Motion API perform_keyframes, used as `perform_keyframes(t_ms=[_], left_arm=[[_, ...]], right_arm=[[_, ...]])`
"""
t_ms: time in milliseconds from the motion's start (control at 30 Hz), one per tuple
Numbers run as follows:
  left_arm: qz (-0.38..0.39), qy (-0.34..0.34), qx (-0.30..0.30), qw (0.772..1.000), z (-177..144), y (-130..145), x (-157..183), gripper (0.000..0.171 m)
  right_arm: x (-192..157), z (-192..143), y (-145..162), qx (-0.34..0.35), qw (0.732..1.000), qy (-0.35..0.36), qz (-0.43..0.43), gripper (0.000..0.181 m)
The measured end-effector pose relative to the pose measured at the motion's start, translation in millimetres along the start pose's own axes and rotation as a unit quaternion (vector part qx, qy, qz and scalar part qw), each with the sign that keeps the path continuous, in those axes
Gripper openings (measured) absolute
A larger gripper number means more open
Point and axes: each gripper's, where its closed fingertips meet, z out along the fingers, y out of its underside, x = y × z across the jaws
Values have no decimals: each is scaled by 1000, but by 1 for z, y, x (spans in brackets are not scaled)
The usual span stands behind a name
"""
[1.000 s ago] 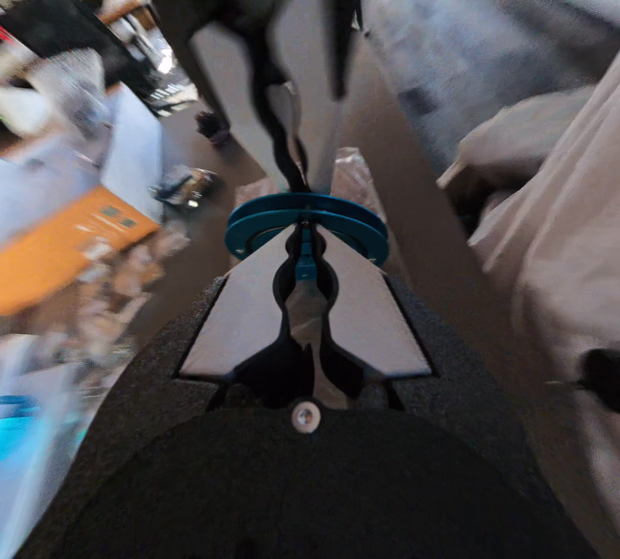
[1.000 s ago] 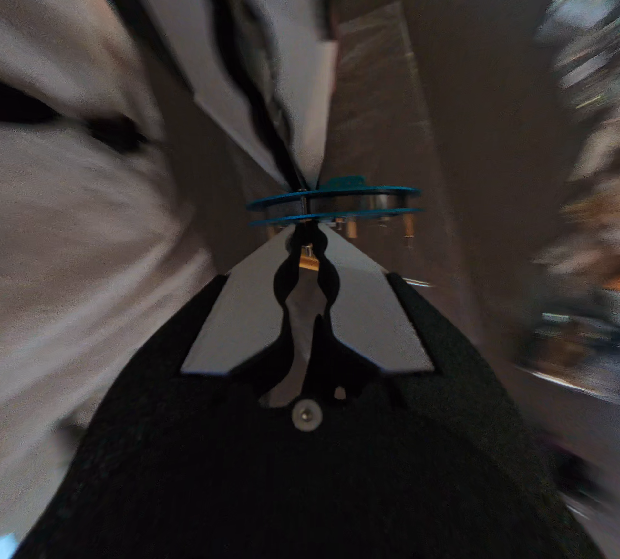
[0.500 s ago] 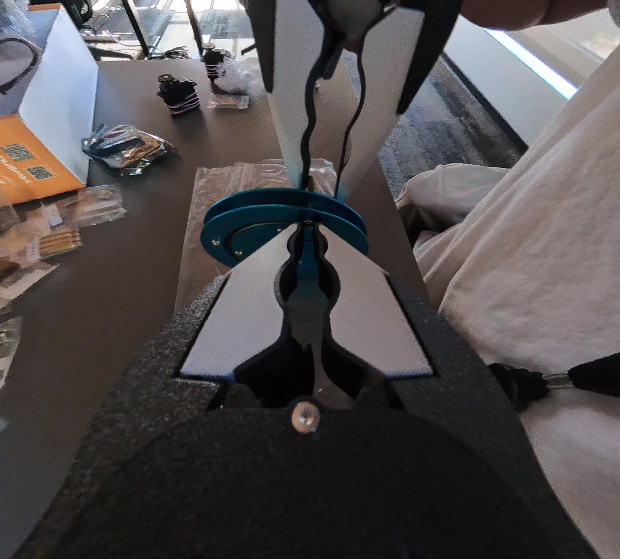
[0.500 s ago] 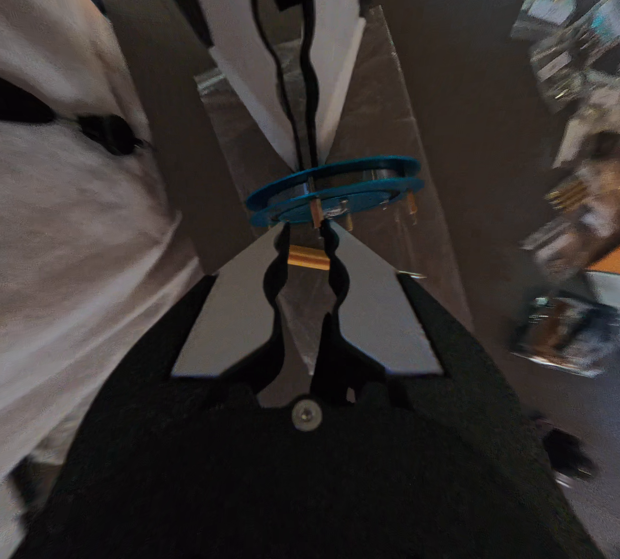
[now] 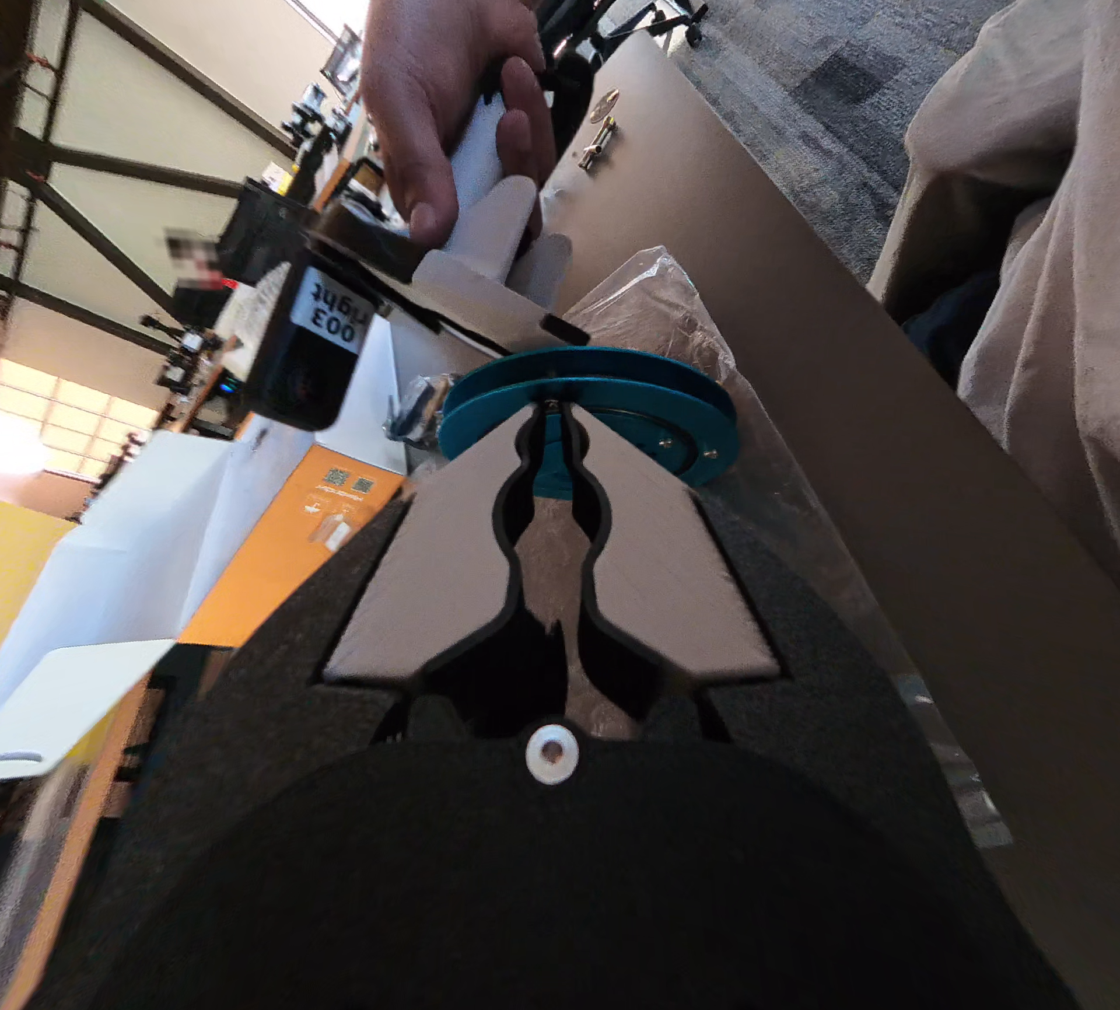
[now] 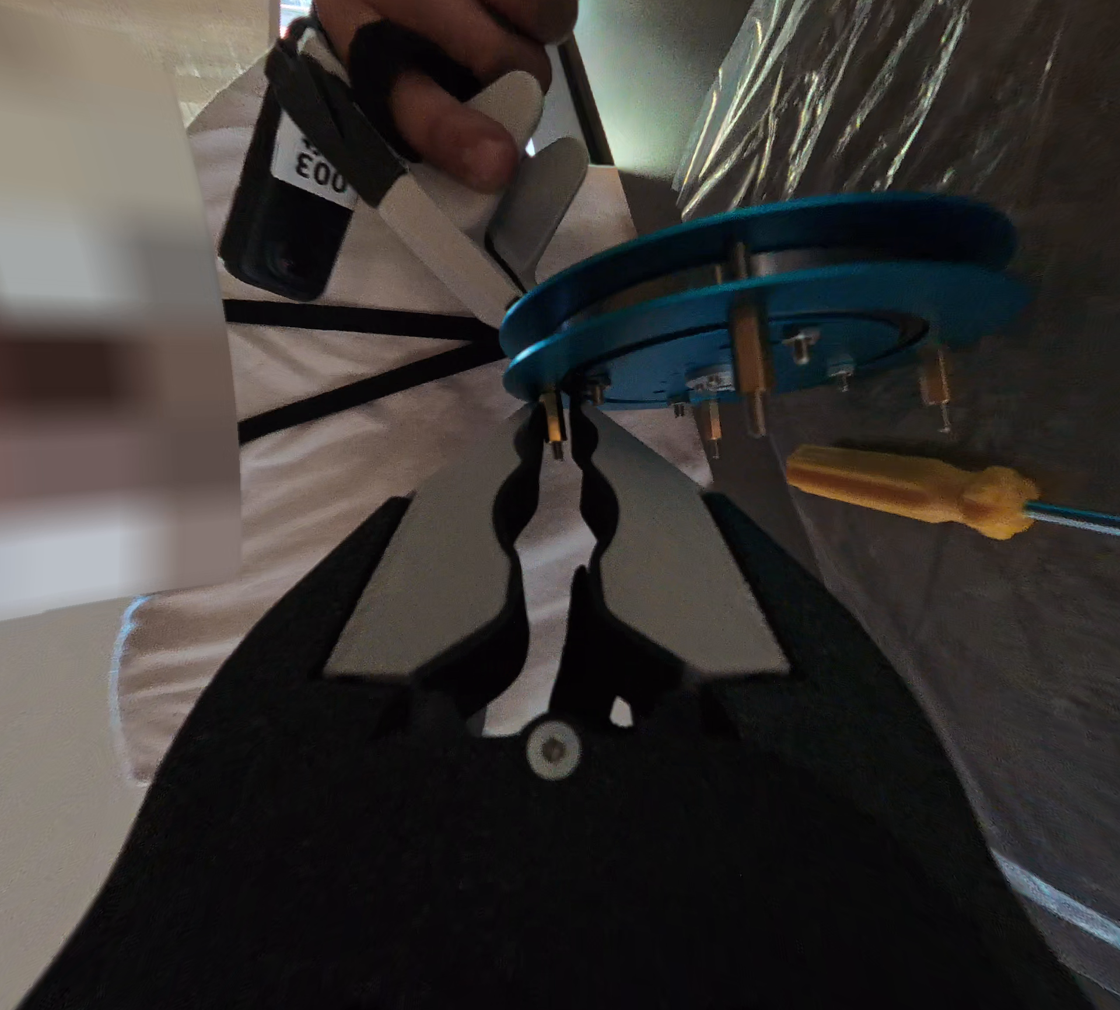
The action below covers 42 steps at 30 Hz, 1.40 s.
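Nearest you, your left gripper [image 5: 550, 410] is pinching the rim of the blue two-plate assembly [image 5: 591, 411], jaws nearly closed on the edge. Your right gripper [image 6: 560, 423] is gripping the same assembly [image 6: 763, 302] from the opposite side, jaws narrow around a brass standoff [image 6: 553, 423] under the lower plate; probably clamping it, though the contact is blurred. You're carrying the assembly between both grippers, lifted off the table [image 5: 879, 435], plates roughly parallel and spaced by standoffs, likely held at both sides to keep it level.

Just under it, the clear plastic sheet [image 5: 654, 308] is lying on the table, and a yellow-handled screwdriver [image 6: 903, 487] is resting beside it on the plastic [image 6: 909, 41], close to the dangling standoffs, so room downward is tight. The table edge is running just to the right, with your light-coloured clothing [image 5: 1030, 253] beyond it.

Farther left, an orange and white box [image 5: 291, 532] and a small bag of parts [image 5: 418, 411] are crowding that side. Your hand [image 5: 448, 71] is wrapping the right gripper's handle.
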Motion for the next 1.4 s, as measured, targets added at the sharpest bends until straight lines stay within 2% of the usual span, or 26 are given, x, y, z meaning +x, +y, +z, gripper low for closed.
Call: perform_keyframes(t_ms=[67, 133, 200, 267, 300, 333, 367, 400, 433, 467, 533, 567, 600, 667, 700, 767, 867, 933, 1067, 1167, 1300, 1400], left_arm=[[-67, 19, 1, 998, 1, 2, -3, 4], [-159, 59, 10, 986, 2, 3, -5, 3], [-233, 91, 15, 968, 0, 5, -8, 4], [-267, 109, 20, 957, -1, 6, -8, 5], [-280, 119, 23, 952, -1, 4, -7, 4], [-281, 120, 25, 952, -1, 4, -6, 4], [-264, 109, 23, 958, -1, 5, -7, 4], [-238, 96, 17, 966, -1, 6, -8, 4], [-205, 83, 12, 975, 0, 5, -7, 4], [-155, 61, 7, 986, 0, 4, -6, 3], [-19, 1, -3, 1000, 1, 2, -3, 2], [32, -20, -4, 999, 0, 1, -1, 2], [59, -29, -1, 998, 1, 0, 1, 0], [81, -42, -3, 996, 2, 2, 0, 0], [60, -38, -8, 997, 2, 3, -2, 0], [-23, -12, -5, 1000, 3, 5, -5, 0], [-147, 33, 5, 989, 4, 8, -8, 0], [-218, 75, 18, 973, 3, 6, -6, 0], [-330, 129, 37, 934, 1, 6, -6, 0], [-368, 141, 39, 918, 1, 9, -11, 2], [-375, 139, 23, 916, -6, 15, -13, 4], [-394, 119, 7, 911, -14, 24, -14, 0]], right_arm=[[2, -3, -2, 11, 996, 62, -66, 5], [6, -10, -7, 22, 973, 171, -155, 10], [12, -15, -9, 9, 928, 288, -235, 14], [18, -17, -8, -28, 865, 390, -313, 4], [20, -18, -7, -53, 831, 425, -356, 4], [20, -18, -7, -71, 807, 446, -381, 3], [20, -20, -9, -73, 796, 458, -388, 3], [20, -21, -10, -69, 800, 455, -384, 3], [20, -19, -8, -69, 825, 428, -363, 3], [18, -16, -4, -64, 867, 379, -317, 2], [11, -9, 2, -29, 962, 226, -150, 1], [6, -8, 1, -2, 989, 134, -60, 1], [2, -8, -1, 16, 999, 52, -1, 2], [-1, -10, -1, 31, 998, -33, 49, 2], [0, -11, -3, 39, 998, -26, 42, 2], [2, -13, -4, 43, 997, 53, -25, 3], [10, -18, -7, 44, 970, 196, -138, 3], [10, -14, -4, 33, 959, 225, -170, 3], [11, -14, -8, 73, 939, 250, -224, 4], [10, -15, -15, 131, 920, 257, -264, 4], [3, -5, -21, 191, 906, 216, -310, 4], [0, 2, -33, 243, 886, 211, -335, 7]])
